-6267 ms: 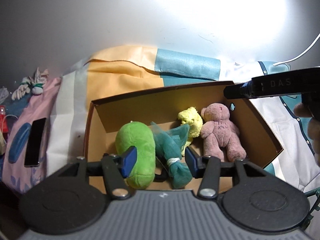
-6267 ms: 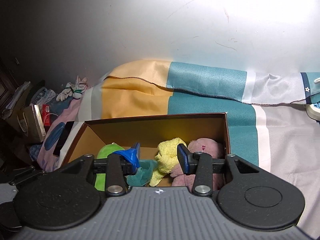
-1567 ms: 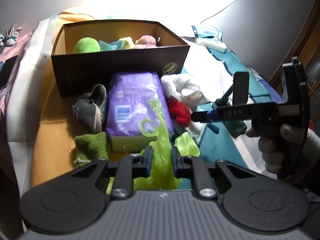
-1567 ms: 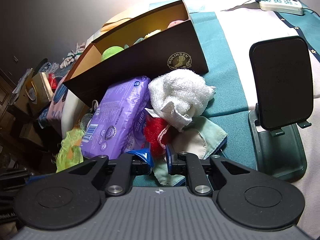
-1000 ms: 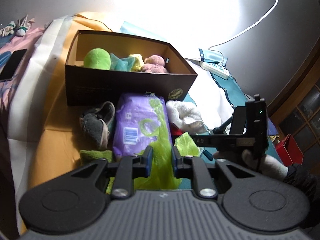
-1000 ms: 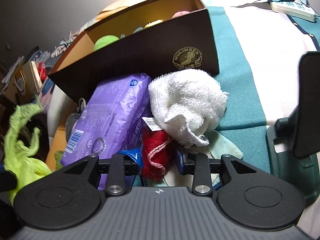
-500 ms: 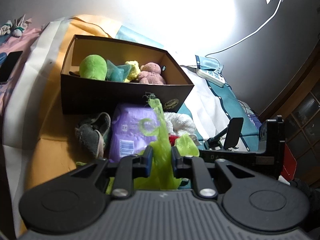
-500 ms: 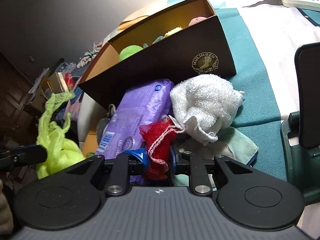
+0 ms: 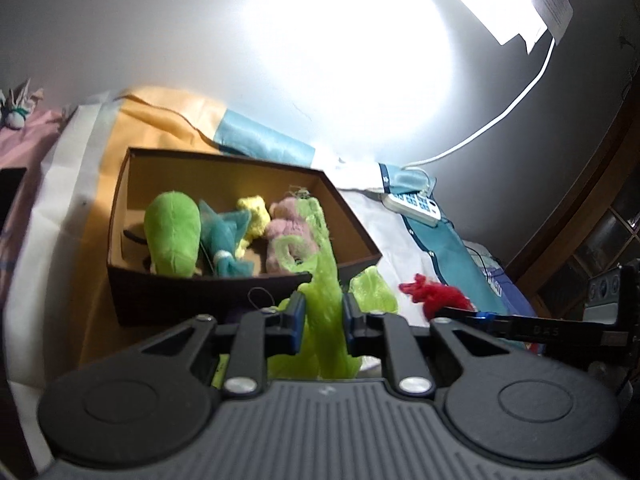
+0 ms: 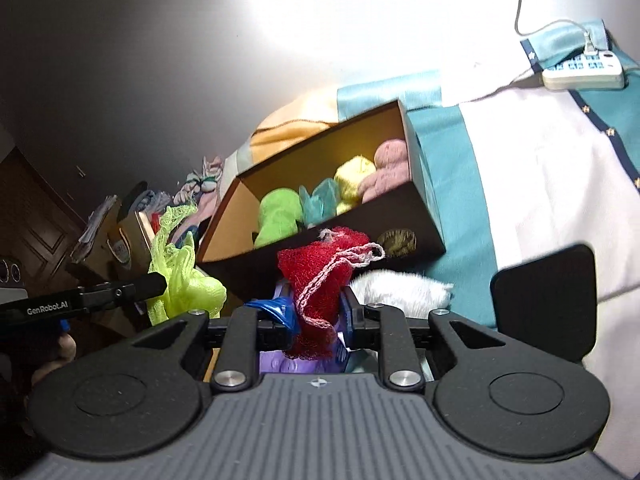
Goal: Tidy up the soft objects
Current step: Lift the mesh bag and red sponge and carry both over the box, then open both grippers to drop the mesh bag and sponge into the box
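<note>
My left gripper (image 9: 323,314) is shut on a lime green mesh sponge (image 9: 320,280) and holds it up in front of the brown cardboard box (image 9: 224,300). My right gripper (image 10: 318,316) is shut on a red mesh sponge (image 10: 320,276) with a pink cord, raised near the box's front wall (image 10: 340,236). Inside the box lie a green plush (image 9: 172,236), a teal mesh sponge (image 9: 224,240), a yellow plush (image 9: 254,216) and a pink teddy bear (image 9: 288,236). The red sponge (image 9: 436,294) shows at the right in the left wrist view, the green one (image 10: 180,276) at the left in the right wrist view.
A white towel (image 10: 400,290) and a purple pack (image 10: 280,360) lie below the right gripper. A black phone stand (image 10: 544,300) stands at the right. A white power strip (image 10: 582,72) lies far right on the bedspread. Clutter sits at the far left (image 10: 120,224).
Both grippers have risen and moved toward the box, carrying their sponges. The red sponge is now lifted clear of the pile, and the box interior is more in view.
</note>
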The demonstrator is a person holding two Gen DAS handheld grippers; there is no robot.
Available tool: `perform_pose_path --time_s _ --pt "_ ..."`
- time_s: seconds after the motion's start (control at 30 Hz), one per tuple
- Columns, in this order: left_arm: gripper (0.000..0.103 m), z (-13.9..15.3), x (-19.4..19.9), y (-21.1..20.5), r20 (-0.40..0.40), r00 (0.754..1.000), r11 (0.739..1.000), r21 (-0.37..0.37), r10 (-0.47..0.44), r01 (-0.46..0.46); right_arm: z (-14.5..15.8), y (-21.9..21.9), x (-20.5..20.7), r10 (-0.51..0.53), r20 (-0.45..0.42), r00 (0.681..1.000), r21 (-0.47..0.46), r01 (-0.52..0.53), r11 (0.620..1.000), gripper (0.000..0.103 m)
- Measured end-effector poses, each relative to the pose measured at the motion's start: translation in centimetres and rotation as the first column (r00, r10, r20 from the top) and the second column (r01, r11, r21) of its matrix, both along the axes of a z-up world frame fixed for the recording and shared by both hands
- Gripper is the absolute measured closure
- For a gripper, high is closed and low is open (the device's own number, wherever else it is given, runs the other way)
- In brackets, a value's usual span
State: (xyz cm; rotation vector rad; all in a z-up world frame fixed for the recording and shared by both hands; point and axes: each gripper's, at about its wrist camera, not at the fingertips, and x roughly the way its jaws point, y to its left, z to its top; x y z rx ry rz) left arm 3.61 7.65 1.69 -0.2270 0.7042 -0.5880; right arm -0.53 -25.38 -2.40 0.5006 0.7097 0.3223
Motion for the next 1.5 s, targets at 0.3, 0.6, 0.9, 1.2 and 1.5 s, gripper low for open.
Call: perform_pose_path --time_s 0.3,0.6,0.9,1.2,1.5 --pt "0.087 4.6 6.4 0.9 0.125 0.986 0.994 0.010 0.110 -0.112 6.7 -1.1 5.2 -0.026 0.167 0.986 -0.080 0.040 0.996 0.099" --pt "0.087 3.8 12.2 -0.9 0.104 0.980 0.984 0.052 0.167 -0.173 7.8 1.0 12.6 -0.020 0.196 0.980 -0.127 0.046 0.991 0.099" --pt "0.087 -3.8 15.4 -2.0 -0.077 0.978 0.977 0.105 0.192 -0.184 1.1 4.7 17.4 0.026 0.036 0.999 -0.207 -0.018 0.978 0.097" --pt "0.087 -7.6 17.4 -3.1 -0.155 0.966 0.970 0.163 0.207 -0.181 -4.1 6.8 20.3 0.065 -0.122 0.990 -0.226 -0.091 0.970 0.092" --pt "0.070 -8.5 17.5 -3.6 -0.160 0.966 0.965 0.203 0.202 -0.168 -6.1 7.2 21.5 0.091 -0.200 0.976 -0.232 -0.137 0.963 0.089"
